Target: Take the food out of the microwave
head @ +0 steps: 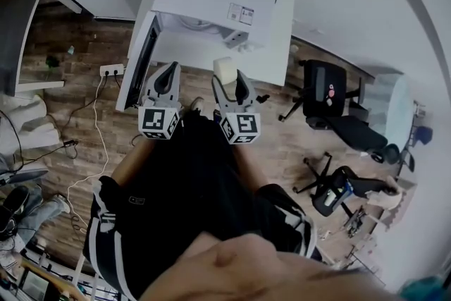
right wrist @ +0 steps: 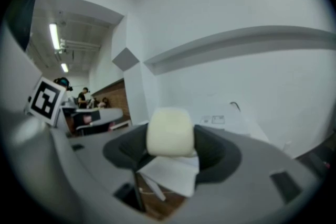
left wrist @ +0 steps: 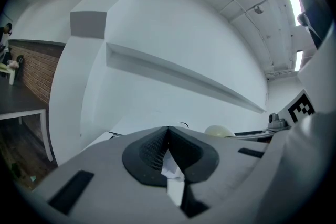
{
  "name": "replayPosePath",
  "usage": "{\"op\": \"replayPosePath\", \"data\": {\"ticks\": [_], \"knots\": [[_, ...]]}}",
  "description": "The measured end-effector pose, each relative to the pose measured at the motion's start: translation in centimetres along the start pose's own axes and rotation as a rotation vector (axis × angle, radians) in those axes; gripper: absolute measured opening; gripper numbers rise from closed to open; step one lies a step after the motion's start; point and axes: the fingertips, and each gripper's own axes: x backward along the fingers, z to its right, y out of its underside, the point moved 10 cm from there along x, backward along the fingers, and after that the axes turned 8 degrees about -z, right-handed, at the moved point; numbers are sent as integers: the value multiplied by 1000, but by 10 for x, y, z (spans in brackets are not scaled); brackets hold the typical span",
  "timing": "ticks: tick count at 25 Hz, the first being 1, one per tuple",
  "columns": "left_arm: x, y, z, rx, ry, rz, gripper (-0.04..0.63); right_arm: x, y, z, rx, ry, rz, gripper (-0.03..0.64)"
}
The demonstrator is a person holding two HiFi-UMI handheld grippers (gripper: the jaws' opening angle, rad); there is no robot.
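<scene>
The white microwave [head: 211,0] stands on a white table [head: 271,63], its dark door [head: 139,60] swung open to the left. My right gripper [head: 230,78] is shut on a cream-white block of food [head: 224,69], held out in front of the microwave. In the right gripper view the food [right wrist: 169,131] sits squeezed between the dark pads of the gripper [right wrist: 169,140]. My left gripper [head: 168,72] hovers beside it on the left, shut with nothing in it; its tips [left wrist: 167,134] meet. The food [left wrist: 219,131] also peeks into the left gripper view.
Two black office chairs [head: 331,91] [head: 337,187] stand on the wood floor to the right. A power strip [head: 111,70] and cables [head: 99,144] lie on the floor to the left. The person's dark-clothed legs [head: 190,187] fill the space below the grippers.
</scene>
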Motion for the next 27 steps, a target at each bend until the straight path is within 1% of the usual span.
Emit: {"op": "replayPosePath", "data": {"ticks": [11, 27], "knots": [[-11, -4, 5, -17, 2, 0, 31, -4, 0, 4, 9, -28, 9, 293], [-9, -2, 10, -21, -5, -3, 31, -1, 3, 3, 25, -49, 6, 293]]}}
